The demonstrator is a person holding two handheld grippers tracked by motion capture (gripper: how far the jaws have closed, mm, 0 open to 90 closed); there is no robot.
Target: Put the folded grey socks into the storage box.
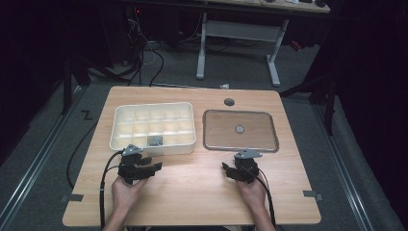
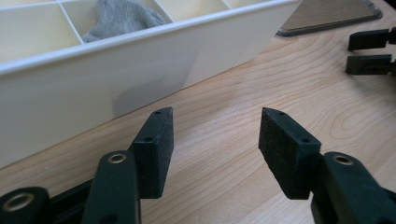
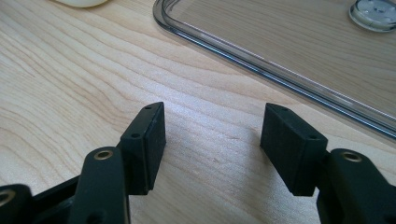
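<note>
A dark room with cables on the floor surrounds a pale wooden bench. On it a white divided box sits left and its clear lid lies flat to the right, well apart from the box. A grey sock is bunched in a compartment of the box's near row, just behind the wall facing the left gripper. That gripper's jaws stand wide apart with nothing between them, low over the bench just in front of the box. The right gripper is likewise wide open and empty, near the lid's near edge. The risks, as I judge them: the lid lies flat, so jaws coming in level may slide over its thin rim or push it away; and the light box could shift if the left jaws knock its wall while reaching over for the sock.
</note>
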